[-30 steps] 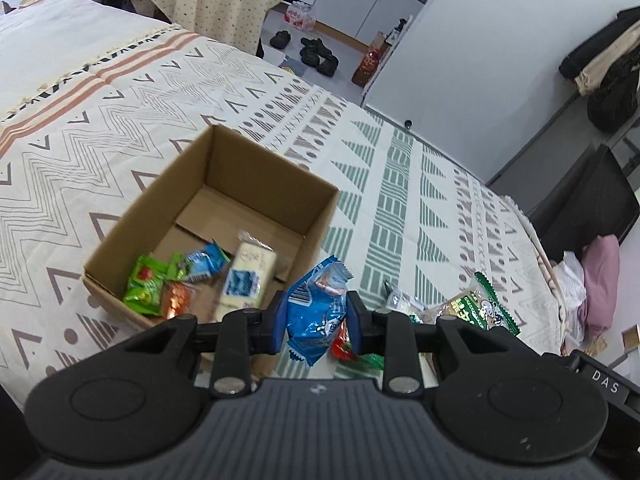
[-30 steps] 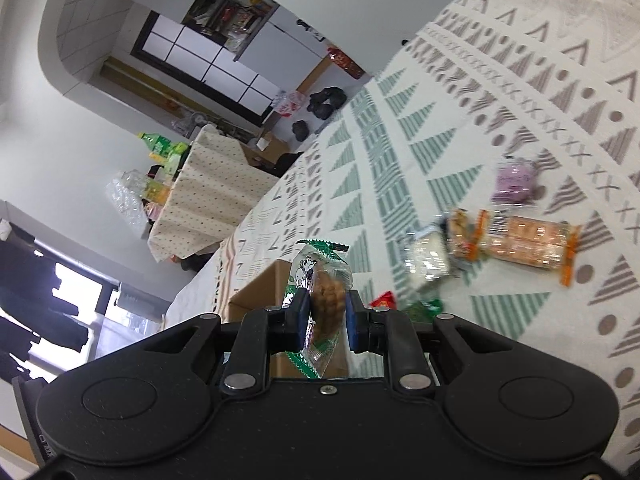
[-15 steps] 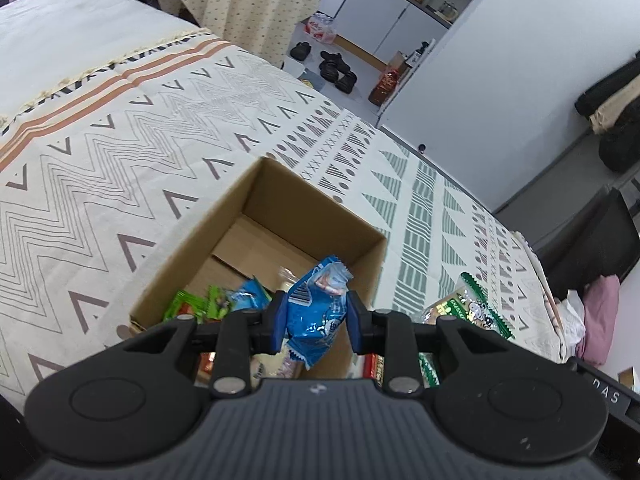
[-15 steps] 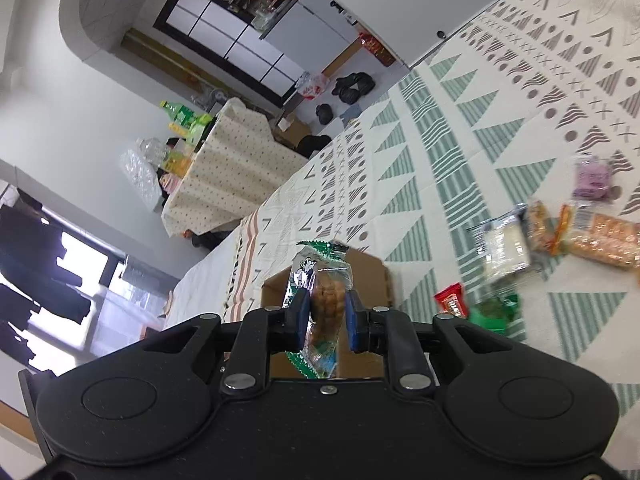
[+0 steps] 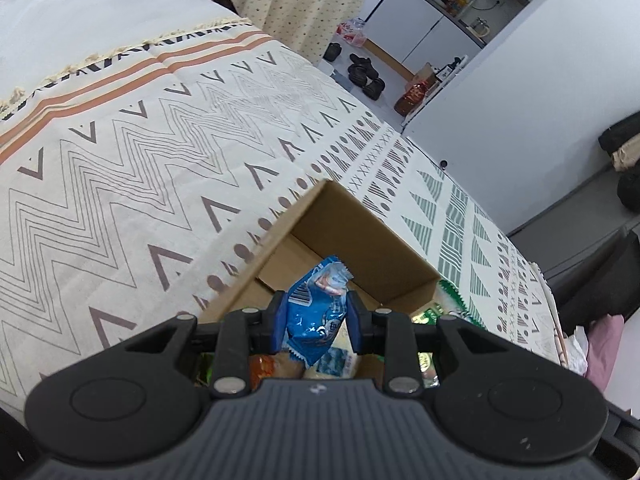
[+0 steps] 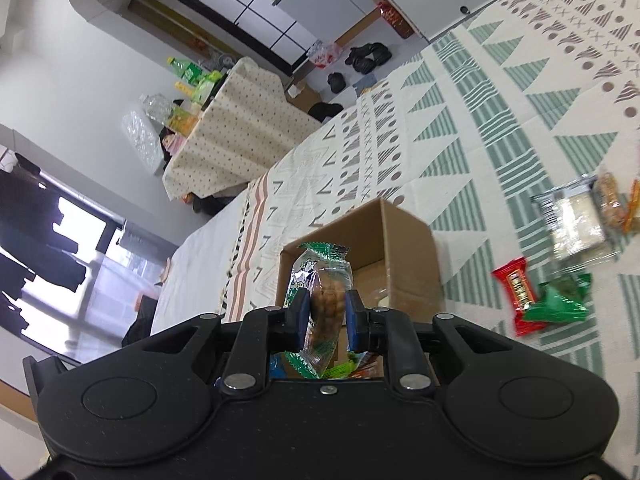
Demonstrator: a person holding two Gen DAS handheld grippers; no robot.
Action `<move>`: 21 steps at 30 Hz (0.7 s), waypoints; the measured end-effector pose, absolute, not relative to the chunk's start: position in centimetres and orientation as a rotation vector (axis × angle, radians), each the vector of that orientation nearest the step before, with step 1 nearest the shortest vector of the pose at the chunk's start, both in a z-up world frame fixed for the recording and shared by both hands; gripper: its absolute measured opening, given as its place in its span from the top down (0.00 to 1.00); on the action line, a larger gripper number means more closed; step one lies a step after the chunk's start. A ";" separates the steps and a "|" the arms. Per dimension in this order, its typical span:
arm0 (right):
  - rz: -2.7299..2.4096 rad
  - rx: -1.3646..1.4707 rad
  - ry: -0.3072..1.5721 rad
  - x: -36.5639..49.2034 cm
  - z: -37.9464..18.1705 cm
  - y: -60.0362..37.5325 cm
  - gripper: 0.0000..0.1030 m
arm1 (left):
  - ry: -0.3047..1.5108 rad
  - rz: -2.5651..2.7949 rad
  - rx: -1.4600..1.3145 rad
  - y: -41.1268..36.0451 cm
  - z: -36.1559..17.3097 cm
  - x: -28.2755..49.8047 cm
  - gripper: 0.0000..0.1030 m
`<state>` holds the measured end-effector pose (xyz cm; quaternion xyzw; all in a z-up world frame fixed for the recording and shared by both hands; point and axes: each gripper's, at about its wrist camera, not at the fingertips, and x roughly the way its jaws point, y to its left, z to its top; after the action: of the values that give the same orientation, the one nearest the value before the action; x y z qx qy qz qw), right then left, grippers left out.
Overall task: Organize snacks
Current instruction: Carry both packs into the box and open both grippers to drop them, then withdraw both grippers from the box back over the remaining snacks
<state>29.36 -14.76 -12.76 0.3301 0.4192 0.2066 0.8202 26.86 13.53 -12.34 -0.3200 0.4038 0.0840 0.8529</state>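
Patterned bedspread (image 5: 168,168) w/ cardboard box (image 5: 360,232); hand-held grippers pinching snack packets.

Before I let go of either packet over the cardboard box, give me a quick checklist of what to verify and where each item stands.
1. Left claw gripping the blue packet: ok, pads press both sides.
2. Right claw gripping the green-trimmed biscuit packet: ok.
3. Cardboard box open on top: ok, no lid, and packets already lie inside.
4. Blue packet above the box opening: ok in the left wrist view.
5. Biscuit packet fully over the opening: cannot tell; it lines up with the box, but depth is unclear.
6. Loose snacks left on the bedspread: not ok, the red packet and others remain.
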 end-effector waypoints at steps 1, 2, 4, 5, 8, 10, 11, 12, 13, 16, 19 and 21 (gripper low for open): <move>0.441 0.698 0.898 29.5 -12.9 -14.3 0.82 | 0.850 0.176 -0.679 13.8 -12.5 27.0 0.71; 0.441 0.695 0.905 29.7 -13.0 -13.9 0.82 | 0.849 0.174 -0.684 14.0 -12.6 27.1 0.71; 0.440 0.687 0.915 29.9 -13.3 -13.2 0.82 | 0.850 0.168 -0.692 14.4 -12.8 27.5 0.71; 0.439 0.684 0.920 30.1 -13.4 -12.9 0.82 | 0.852 0.164 -0.697 14.5 -13.0 27.7 0.71; 0.432 0.675 0.929 30.5 -13.6 -12.0 0.82 | 0.858 0.143 -0.712 14.4 -13.4 28.5 0.71; 0.427 0.667 0.931 30.8 -13.7 -11.6 0.82 | 0.861 0.154 -0.706 14.3 -13.4 28.7 0.66; 0.423 0.666 0.930 30.9 -13.7 -11.5 0.82 | 0.865 0.161 -0.696 14.3 -13.4 28.8 0.65; 0.420 0.666 0.929 31.0 -13.7 -11.4 0.82 | 0.868 0.166 -0.690 14.3 -13.3 28.9 0.60; 0.416 0.667 0.927 31.0 -13.7 -11.4 0.82 | 0.870 0.168 -0.693 14.4 -13.3 28.8 0.54; 0.409 0.669 0.927 31.3 -13.8 -11.2 0.82 | 0.872 0.186 -0.698 14.6 -13.2 28.4 0.46; 0.410 0.671 0.929 31.4 -13.9 -11.0 0.82 | 0.869 0.198 -0.689 14.6 -13.0 27.9 0.36; 0.417 0.676 0.919 31.5 -13.8 -10.9 0.81 | 0.869 0.211 -0.681 14.6 -12.8 27.6 0.32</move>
<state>31.55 -10.90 -13.83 0.3174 0.4317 0.1959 0.8213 27.59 14.59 -12.82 -0.3229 0.4118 0.1001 0.8463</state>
